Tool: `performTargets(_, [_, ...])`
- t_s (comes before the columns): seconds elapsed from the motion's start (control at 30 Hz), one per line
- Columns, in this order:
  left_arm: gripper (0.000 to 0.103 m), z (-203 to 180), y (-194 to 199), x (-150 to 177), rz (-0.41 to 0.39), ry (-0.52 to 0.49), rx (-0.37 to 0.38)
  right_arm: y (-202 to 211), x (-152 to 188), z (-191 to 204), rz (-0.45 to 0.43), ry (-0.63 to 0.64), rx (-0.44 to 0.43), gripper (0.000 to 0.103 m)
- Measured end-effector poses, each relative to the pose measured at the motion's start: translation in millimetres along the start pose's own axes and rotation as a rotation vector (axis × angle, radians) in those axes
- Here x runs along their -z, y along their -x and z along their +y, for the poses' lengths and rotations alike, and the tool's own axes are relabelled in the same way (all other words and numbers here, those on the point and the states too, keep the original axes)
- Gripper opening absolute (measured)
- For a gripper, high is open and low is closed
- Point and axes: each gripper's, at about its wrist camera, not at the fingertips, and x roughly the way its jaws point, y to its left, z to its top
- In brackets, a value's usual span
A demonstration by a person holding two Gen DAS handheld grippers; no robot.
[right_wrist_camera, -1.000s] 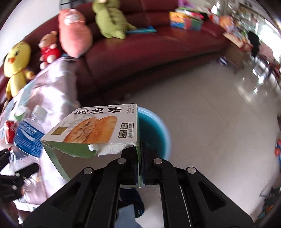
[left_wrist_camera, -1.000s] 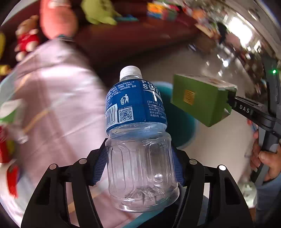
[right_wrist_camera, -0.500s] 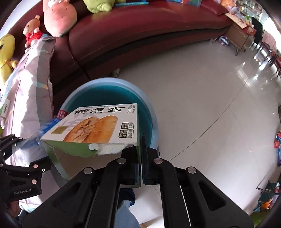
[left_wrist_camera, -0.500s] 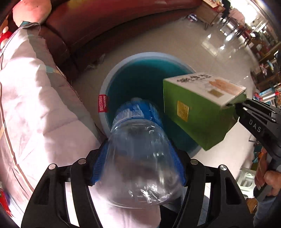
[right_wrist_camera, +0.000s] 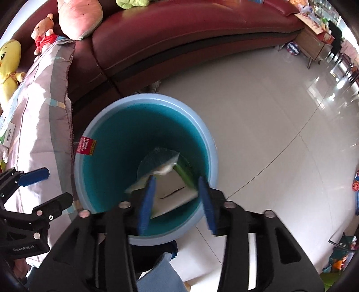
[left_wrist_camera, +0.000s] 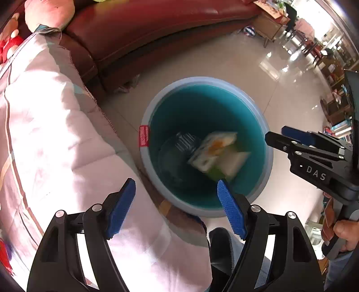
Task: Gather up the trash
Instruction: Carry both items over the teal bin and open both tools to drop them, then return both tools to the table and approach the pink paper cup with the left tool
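A light-blue trash bin [left_wrist_camera: 266,132] [right_wrist_camera: 90,132] stands on the floor beside the sofa. Inside it a clear plastic bottle [left_wrist_camera: 179,147] and a green-and-white pastry box [left_wrist_camera: 214,150] [right_wrist_camera: 174,193] are blurred, low in the bin. My left gripper [left_wrist_camera: 176,188] [right_wrist_camera: 56,186] hangs over the bin's near rim. Its jaws are opening and nothing is between the blue pads. Over the bin's right side is my right gripper [right_wrist_camera: 177,182] [left_wrist_camera: 278,133]. Its jaws are also opening, and the box lies loose well below them.
A dark red sofa [right_wrist_camera: 179,33] curves behind the bin. A pink quilt [left_wrist_camera: 56,134] lies on the left against the bin. Plush toys [right_wrist_camera: 76,15] sit on the sofa. Pale tiled floor [right_wrist_camera: 280,112] spreads to the right. A hand [left_wrist_camera: 343,233] holds the right gripper's handle.
Both grippers came down over the bin and opened. The bottle left the left gripper and the box left the right one; both now lie inside the bin.
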Motion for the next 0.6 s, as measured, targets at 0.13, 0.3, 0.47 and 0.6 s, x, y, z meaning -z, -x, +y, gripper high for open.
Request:
performTargets(0.13, [0.076, 2.3, 6.9, 4.2, -0.014, 0.003, 0.005, 10.8, 0.4, 3.8, -0.025, 0.002, 0.009, 0.062])
performTargets(0.3, [0.079, 10.8, 25.2, 16.3, -0.050, 0.019, 0.020, 21.8, 2.7, 11.5, -0.038, -0.001, 0.013, 0.070])
performTargets(0.47, [0.081, 28.0, 53.0, 40.0, -0.102, 0.047, 0.025, 37.6, 4.8, 26.9, -0.053, 0.023, 0.018, 0.072])
performTargets(0.6, [0.085, 45.9, 78.1, 55.9, -0.147, 0.083, 0.008, 51.2, 6.9, 51.6, -0.064, 0.071, 0.015, 0.074])
